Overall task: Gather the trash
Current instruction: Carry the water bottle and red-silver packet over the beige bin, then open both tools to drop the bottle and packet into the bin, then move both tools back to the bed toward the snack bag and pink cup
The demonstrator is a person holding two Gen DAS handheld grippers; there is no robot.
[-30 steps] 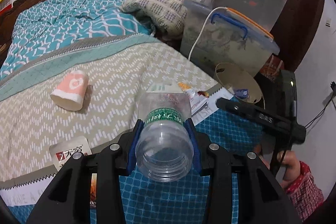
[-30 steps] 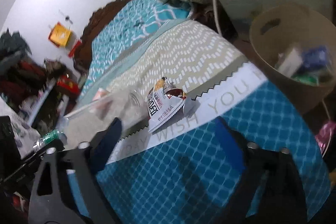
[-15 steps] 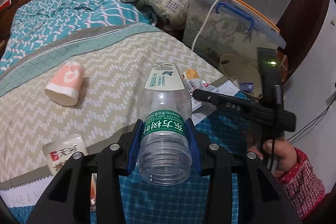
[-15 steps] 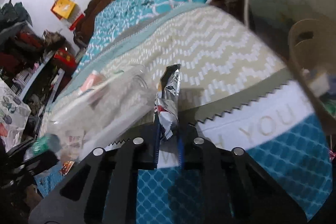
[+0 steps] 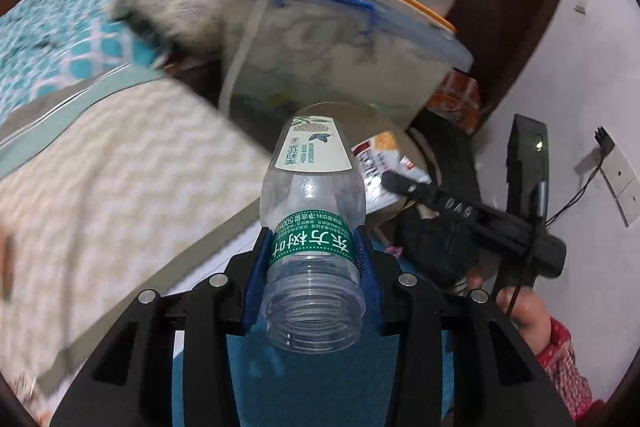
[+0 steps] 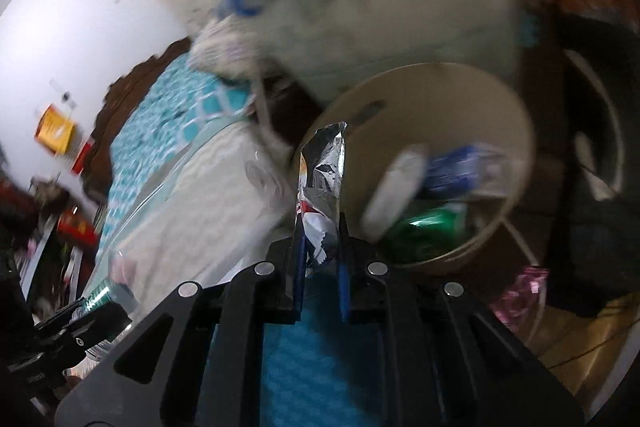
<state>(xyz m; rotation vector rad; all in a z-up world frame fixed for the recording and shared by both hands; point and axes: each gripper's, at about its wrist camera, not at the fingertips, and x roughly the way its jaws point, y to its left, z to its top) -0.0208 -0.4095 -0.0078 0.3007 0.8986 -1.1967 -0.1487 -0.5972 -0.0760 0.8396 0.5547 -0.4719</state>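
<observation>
Left wrist view: the left hand-held gripper (image 5: 314,255) clamps a clear bottle (image 5: 314,227) at its green label, past the bed (image 5: 120,179) edge. The right hand-held gripper (image 6: 320,247), jaws having just closed, pinches a foil wrapper (image 6: 322,187) upright, just beside the bin (image 6: 516,131) rim. A storage box (image 5: 340,59) crowds close behind the bin; trash lies inside it
</observation>
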